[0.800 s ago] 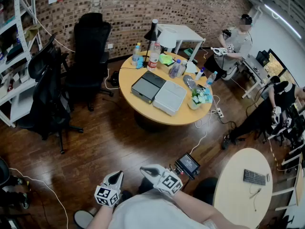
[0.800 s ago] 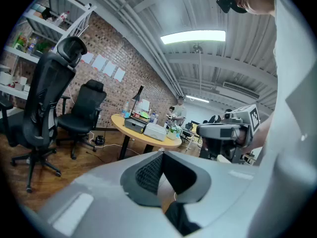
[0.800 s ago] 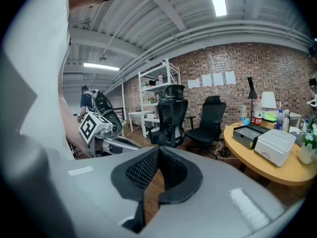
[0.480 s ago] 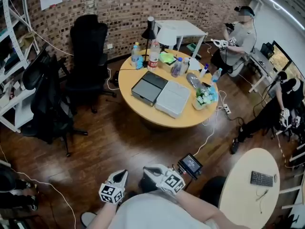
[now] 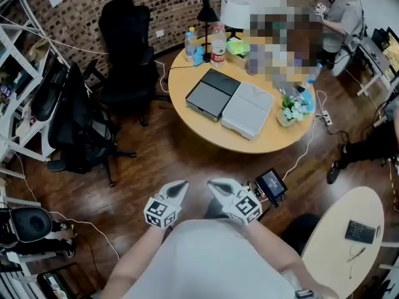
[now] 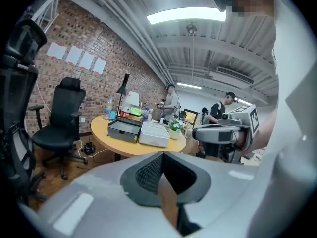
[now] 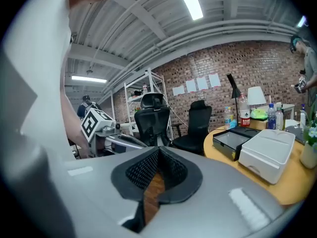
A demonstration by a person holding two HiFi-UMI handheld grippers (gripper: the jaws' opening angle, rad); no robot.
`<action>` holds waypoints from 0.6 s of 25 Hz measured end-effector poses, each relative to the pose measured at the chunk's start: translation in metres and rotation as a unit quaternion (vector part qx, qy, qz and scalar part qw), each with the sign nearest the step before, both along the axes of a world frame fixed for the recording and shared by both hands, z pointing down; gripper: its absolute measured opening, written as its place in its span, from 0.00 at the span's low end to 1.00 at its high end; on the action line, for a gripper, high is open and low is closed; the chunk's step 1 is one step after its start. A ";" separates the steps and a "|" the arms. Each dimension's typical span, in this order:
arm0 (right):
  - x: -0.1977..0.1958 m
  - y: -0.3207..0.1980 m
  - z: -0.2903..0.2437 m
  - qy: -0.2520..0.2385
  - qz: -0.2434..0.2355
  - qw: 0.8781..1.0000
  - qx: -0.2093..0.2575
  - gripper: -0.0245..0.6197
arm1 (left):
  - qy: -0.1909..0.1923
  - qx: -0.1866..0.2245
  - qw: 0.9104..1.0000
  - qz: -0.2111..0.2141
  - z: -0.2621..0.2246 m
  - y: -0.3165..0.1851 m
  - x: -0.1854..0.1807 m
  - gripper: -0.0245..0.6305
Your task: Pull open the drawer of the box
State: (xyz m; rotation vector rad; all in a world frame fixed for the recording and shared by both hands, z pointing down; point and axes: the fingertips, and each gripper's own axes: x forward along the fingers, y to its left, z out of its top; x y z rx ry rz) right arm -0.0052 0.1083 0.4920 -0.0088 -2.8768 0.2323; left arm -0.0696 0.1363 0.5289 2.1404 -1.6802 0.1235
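A dark grey box (image 5: 213, 94) and a white box (image 5: 248, 109) lie side by side on the round wooden table (image 5: 212, 136) across the room. In the head view my left gripper (image 5: 179, 187) and right gripper (image 5: 216, 185) sit close to my chest, far from the table, both shut and empty. In the left gripper view the left gripper (image 6: 162, 155) has its pads together, and beyond it I see the dark grey box (image 6: 124, 129) and the white box (image 6: 154, 134). The right gripper (image 7: 157, 153) is likewise closed, and its view shows the white box (image 7: 267, 150) with a front notch.
Black office chairs (image 5: 128, 42) stand left of the table and a white shelf (image 5: 19, 104) at far left. Bottles (image 5: 218, 42), a lamp (image 5: 206, 8) and a plant (image 5: 293, 108) crowd the table's far side. A small screen device (image 5: 271, 184) lies on the wood floor; a second round table (image 5: 349, 229) is at lower right.
The head view has shifted toward the table, which now sits nearer and further right. Both grippers appear higher in the picture and remain shut and empty.
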 end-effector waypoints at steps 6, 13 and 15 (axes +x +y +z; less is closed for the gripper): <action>0.011 -0.036 0.009 0.000 0.015 1.000 -0.016 0.05 | -0.001 -0.018 1.000 0.012 0.008 -0.043 0.009 0.05; 0.007 -0.065 0.012 -0.008 0.040 0.999 -0.012 0.05 | -0.012 -0.029 0.999 0.037 0.009 -0.067 0.006 0.04; 0.004 -0.070 0.012 0.000 0.045 0.999 -0.011 0.05 | -0.009 -0.033 0.998 0.046 0.011 -0.073 0.005 0.05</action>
